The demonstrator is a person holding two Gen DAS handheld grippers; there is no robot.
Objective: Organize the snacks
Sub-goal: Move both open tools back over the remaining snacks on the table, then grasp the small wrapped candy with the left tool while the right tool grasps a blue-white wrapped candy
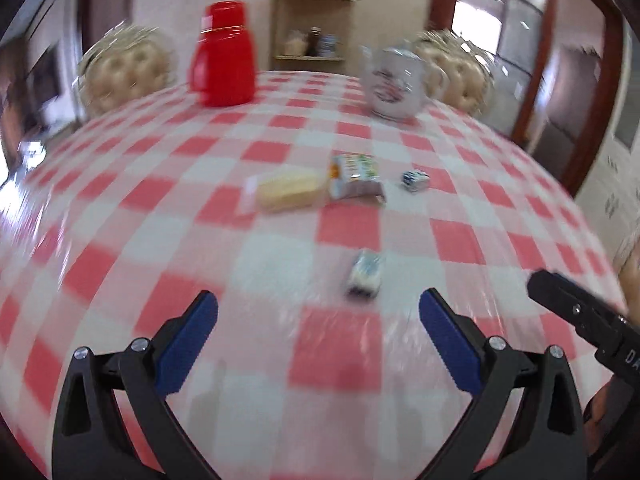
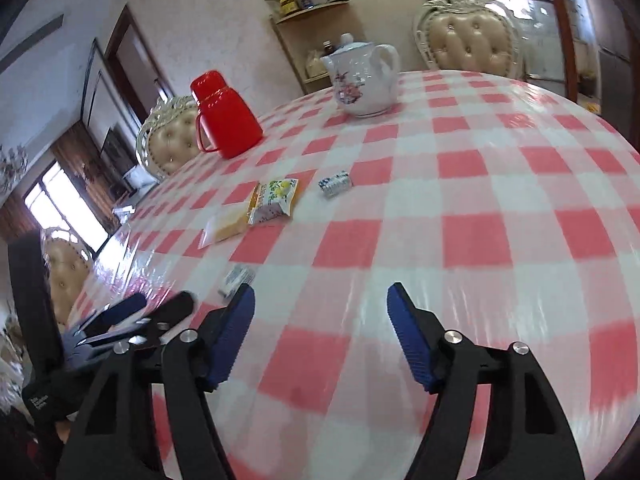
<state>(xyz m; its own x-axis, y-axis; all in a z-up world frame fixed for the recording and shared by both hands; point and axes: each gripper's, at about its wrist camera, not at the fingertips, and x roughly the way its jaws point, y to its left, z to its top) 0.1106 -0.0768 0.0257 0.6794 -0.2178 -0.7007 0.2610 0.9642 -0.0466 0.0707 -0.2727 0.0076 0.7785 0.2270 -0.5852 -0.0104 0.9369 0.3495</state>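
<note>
Cake (image 1: 289,191) touching packet (image 1: 354,178); thermos (image 1: 224,56), teapot (image 1: 394,80) behind.
</note>
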